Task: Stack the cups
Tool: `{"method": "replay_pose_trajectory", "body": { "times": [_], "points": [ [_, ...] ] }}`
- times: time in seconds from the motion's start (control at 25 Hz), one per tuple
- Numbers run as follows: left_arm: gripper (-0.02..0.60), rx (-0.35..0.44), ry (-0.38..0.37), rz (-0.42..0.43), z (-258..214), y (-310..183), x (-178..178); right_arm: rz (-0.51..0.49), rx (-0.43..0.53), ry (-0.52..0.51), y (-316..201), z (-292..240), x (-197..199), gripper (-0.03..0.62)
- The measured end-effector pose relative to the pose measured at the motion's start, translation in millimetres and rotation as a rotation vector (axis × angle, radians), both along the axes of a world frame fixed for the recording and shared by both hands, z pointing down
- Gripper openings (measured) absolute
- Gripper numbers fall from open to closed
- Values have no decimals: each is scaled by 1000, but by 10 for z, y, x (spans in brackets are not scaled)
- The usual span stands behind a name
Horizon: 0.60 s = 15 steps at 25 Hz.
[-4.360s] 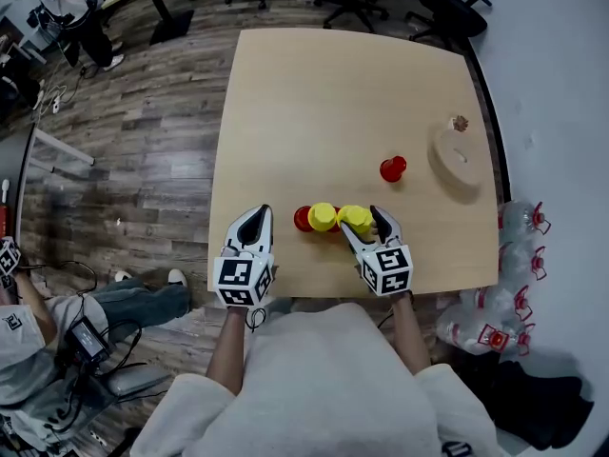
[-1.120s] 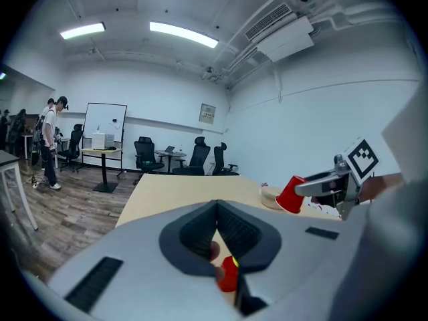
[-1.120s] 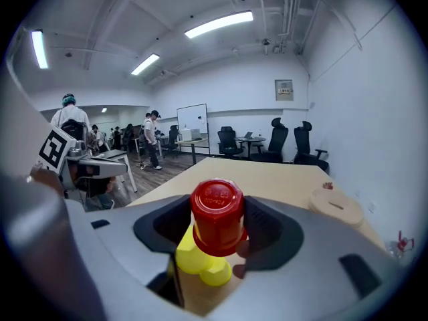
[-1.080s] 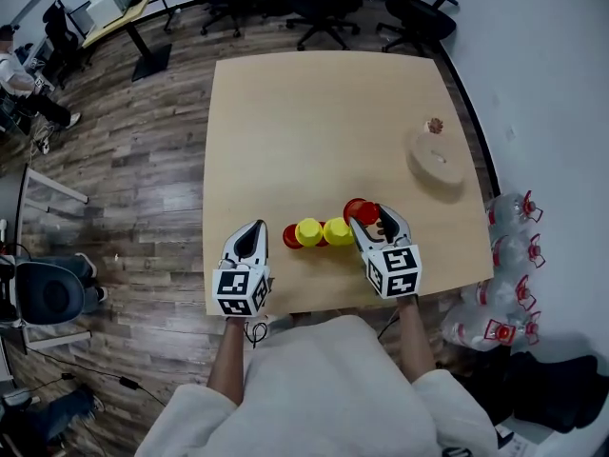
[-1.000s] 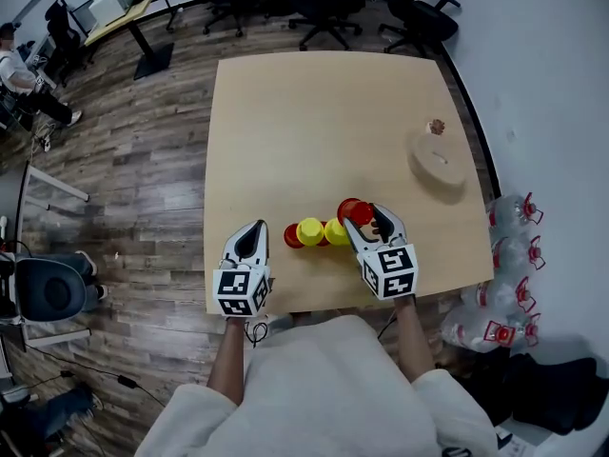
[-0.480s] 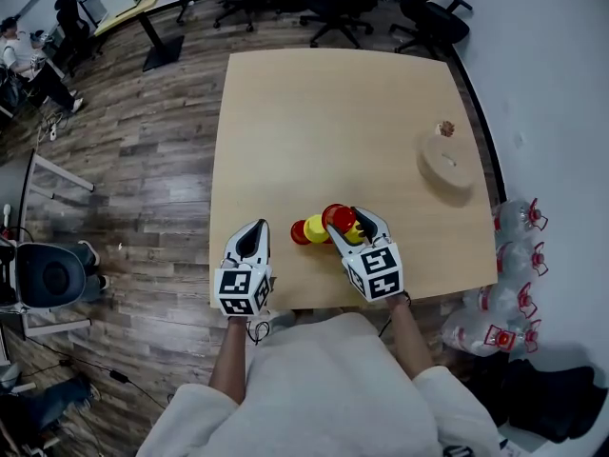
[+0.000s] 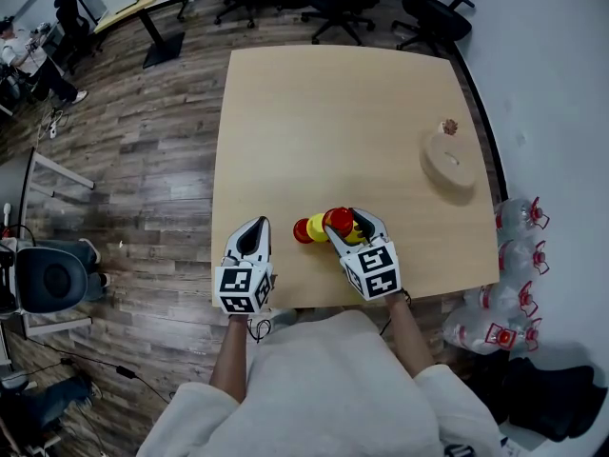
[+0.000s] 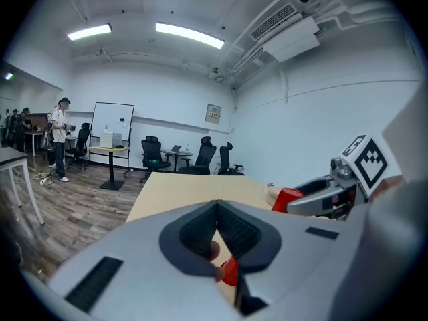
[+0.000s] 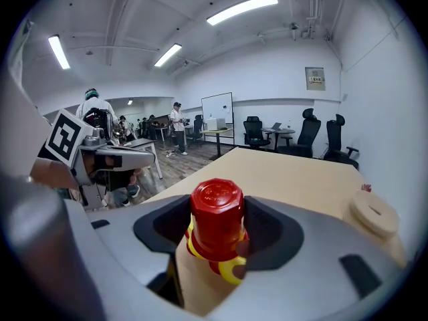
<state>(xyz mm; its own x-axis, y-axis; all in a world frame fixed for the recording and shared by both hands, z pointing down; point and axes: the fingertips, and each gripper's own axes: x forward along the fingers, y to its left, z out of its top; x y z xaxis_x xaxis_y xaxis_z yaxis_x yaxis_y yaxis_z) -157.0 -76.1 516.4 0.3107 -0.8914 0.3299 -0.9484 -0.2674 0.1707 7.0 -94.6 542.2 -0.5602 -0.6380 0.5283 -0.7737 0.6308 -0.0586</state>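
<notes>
Right gripper (image 7: 347, 222) clamped on inverted red cup (image 9: 216, 212), directly over yellow cup (image 9: 231, 273). Left gripper (image 7: 252, 239) closed, empty, left of yellow cup. Risk: off-centre release, red cup tilts, slides off.

Now grips the small upturned red plastic cup (image 7: 339, 220) in the right gripper (image 7: 350, 223) jaws, gone from its lone spot farther out on the pale wooden worktop (image 7: 333, 112). Sits further left than a second ago, over the yellow plastic cups (image 7: 317, 228).

Wood floor (image 7: 143, 141), office chairs (image 7: 433, 15) (black).
</notes>
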Motion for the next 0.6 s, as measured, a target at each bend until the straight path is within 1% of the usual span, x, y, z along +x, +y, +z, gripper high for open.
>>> {"method": "replay_pose_trajectory", "body": {
  "times": [0.16, 0.32, 0.44, 0.6],
  "points": [
    [12, -3, 1, 3, 5, -12, -6, -4, 10, -20, 5, -41, -16, 250],
    [12, -3, 0, 10, 7, -36, 10, -12, 17, -55, 22, -118, -19, 272],
    [12, -4, -2, 12, 10, -54, 23, -6, 54, -93, 50, -265, 22, 284],
    [12, -6, -4, 10, 25, -61, -1, 43, 115, -152, 95, -511, 186, 281]
  ]
}}
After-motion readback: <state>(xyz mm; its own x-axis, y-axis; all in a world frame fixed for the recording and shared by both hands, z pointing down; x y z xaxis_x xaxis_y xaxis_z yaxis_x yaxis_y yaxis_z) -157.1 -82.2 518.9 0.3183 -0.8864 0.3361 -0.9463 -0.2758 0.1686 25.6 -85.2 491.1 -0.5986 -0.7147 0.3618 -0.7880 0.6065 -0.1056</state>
